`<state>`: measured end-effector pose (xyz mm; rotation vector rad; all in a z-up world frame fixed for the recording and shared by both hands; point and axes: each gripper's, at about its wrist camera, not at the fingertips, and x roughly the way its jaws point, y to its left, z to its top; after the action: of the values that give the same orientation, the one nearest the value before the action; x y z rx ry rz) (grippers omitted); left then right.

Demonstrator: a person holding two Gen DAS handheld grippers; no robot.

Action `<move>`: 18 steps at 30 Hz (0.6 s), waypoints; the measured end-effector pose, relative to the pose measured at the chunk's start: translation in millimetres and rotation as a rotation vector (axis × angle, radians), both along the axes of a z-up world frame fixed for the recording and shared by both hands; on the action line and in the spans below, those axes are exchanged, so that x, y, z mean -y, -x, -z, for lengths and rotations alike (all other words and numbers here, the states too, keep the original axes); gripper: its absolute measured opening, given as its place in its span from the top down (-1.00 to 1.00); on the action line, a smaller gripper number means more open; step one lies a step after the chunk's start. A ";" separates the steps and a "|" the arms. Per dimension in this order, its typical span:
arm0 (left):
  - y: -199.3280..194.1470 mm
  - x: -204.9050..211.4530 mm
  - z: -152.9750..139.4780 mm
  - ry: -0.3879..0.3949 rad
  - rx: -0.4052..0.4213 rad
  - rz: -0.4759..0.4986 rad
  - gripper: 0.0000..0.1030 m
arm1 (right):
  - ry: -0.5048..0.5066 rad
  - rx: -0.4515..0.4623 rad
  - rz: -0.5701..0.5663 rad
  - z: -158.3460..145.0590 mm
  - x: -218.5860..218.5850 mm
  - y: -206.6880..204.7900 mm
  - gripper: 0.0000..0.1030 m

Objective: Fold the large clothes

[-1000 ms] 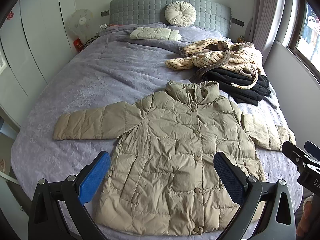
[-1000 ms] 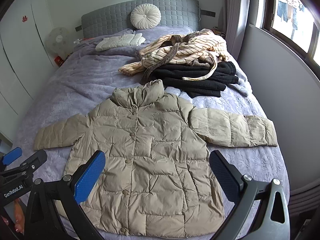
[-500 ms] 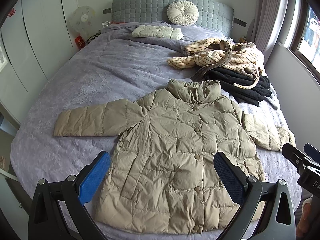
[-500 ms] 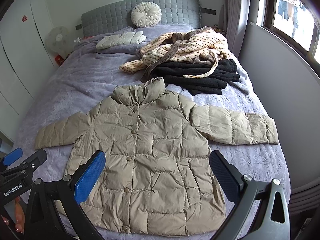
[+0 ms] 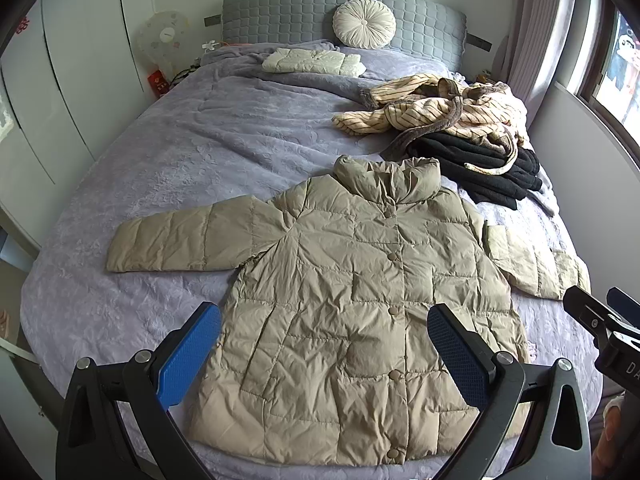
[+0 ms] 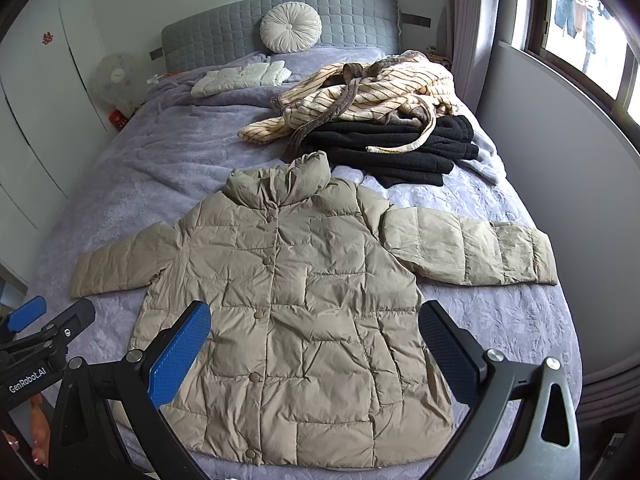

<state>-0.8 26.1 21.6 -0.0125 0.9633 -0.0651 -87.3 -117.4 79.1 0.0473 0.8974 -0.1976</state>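
Observation:
A beige quilted puffer jacket (image 5: pixel 352 292) (image 6: pixel 304 304) lies flat and buttoned on the lilac bedspread (image 5: pixel 192 152), front up, collar toward the headboard, both sleeves spread sideways. My left gripper (image 5: pixel 324 356) hovers open above the jacket's lower hem, nothing between its fingers. My right gripper (image 6: pixel 316 352) is likewise open over the lower hem, holding nothing. Each gripper shows at the edge of the other's view: the right one (image 5: pixel 600 320) beside the right sleeve, the left one (image 6: pixel 44 320) beside the left sleeve.
A cream striped robe (image 5: pixel 440 112) lies heaped over folded black garments (image 5: pixel 488 164) at the bed's right rear. A folded white jacket (image 5: pixel 312 62) and round cushion (image 5: pixel 364 24) sit by the grey headboard. Wardrobe doors stand left, wall and window right.
Both grippers have drifted slightly back and up from the bed, so the jacket sits a little lower and smaller in view. The jacket itself has not moved.

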 end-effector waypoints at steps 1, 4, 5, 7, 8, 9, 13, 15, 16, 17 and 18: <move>-0.1 0.0 -0.1 0.000 0.000 0.000 -1.00 | 0.000 0.000 0.000 0.0 0.0 -0.3 -1.00; 0.5 -0.4 0.5 0.001 -0.001 0.000 -1.00 | -0.001 -0.003 0.001 -0.4 0.7 -0.8 -1.00; 0.7 -0.5 0.6 0.001 -0.002 0.000 -1.00 | -0.002 -0.003 0.002 -0.4 0.7 -1.0 -1.00; -0.5 -0.4 -0.1 0.001 0.000 0.000 -1.00 | -0.001 -0.002 0.003 -0.6 0.8 -1.0 -1.00; 0.6 -0.8 0.6 0.001 0.000 0.000 -1.00 | -0.001 -0.002 0.003 -0.5 1.0 -1.4 -1.00; -0.7 -0.6 -0.1 0.002 0.000 0.001 -1.00 | -0.002 -0.003 0.003 -0.4 1.0 -1.5 -1.00; -0.4 -1.0 0.1 0.004 -0.002 0.000 -1.00 | -0.001 -0.006 0.002 -0.6 1.7 -1.6 -1.00; -0.7 -0.7 -0.2 0.004 -0.002 0.001 -1.00 | -0.001 -0.007 0.002 -0.6 2.1 -2.3 -1.00; -1.2 -0.5 -0.6 0.004 -0.002 0.001 -1.00 | -0.001 -0.008 0.002 -1.3 3.3 -3.2 -1.00; -1.0 -0.5 -0.5 0.004 -0.002 0.001 -1.00 | -0.001 -0.009 0.003 -0.6 2.7 -2.8 -1.00; -0.8 -0.6 -0.4 0.005 -0.003 0.001 -1.00 | 0.000 -0.010 0.002 -0.6 2.8 -3.1 -1.00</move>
<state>0.0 26.7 22.0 -0.0169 0.9660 -0.0685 -84.2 -120.2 79.7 0.0477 0.9070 -0.2001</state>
